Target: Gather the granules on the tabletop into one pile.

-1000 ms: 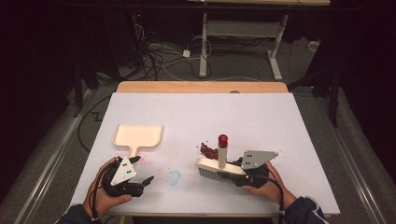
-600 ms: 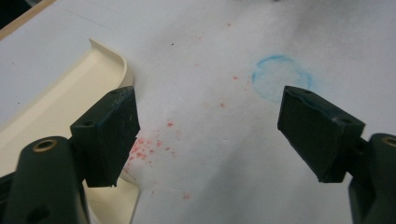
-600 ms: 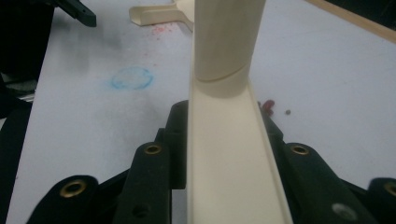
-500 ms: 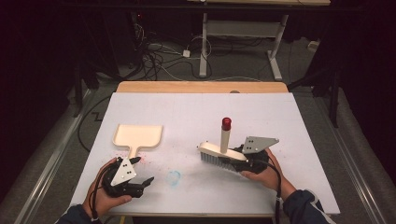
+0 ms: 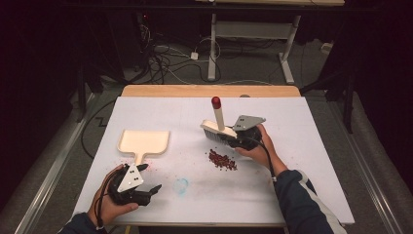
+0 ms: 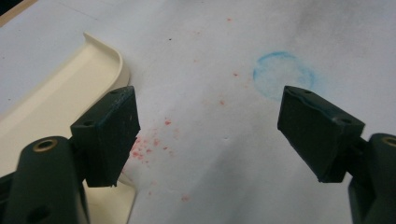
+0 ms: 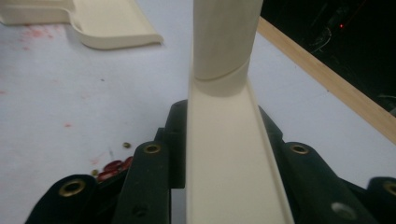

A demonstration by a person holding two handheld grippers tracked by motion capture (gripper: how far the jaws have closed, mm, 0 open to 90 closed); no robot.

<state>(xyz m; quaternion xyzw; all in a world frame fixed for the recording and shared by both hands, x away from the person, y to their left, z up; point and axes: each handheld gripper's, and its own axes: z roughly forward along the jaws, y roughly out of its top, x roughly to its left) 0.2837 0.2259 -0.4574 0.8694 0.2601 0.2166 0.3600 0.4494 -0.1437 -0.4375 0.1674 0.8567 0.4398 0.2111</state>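
My right gripper (image 5: 239,137) is shut on a cream hand brush (image 5: 217,127), held above the table with its red-tipped handle pointing up. In the right gripper view the brush (image 7: 224,116) fills the gap between the jaws. A small pile of dark red beans (image 5: 222,160) lies on the white table just in front of the brush; a few beans (image 7: 112,166) show beside the right jaw. A cream dustpan (image 5: 144,142) lies flat at the left. My left gripper (image 5: 152,190) stands open near the front edge, beside the dustpan (image 6: 60,107) handle, with nothing between its jaws.
A faint blue ring (image 5: 181,185) is drawn on the white table cover (image 5: 302,146) near the left gripper; the blue ring (image 6: 283,80) lies ahead of the open jaws. Red smears (image 6: 154,142) dot the cover. A wooden strip (image 5: 209,91) edges the far side.
The right gripper has lifted the brush and carried it away from the person, leaving the bean pile uncovered on the table. The left gripper has stayed where it was.
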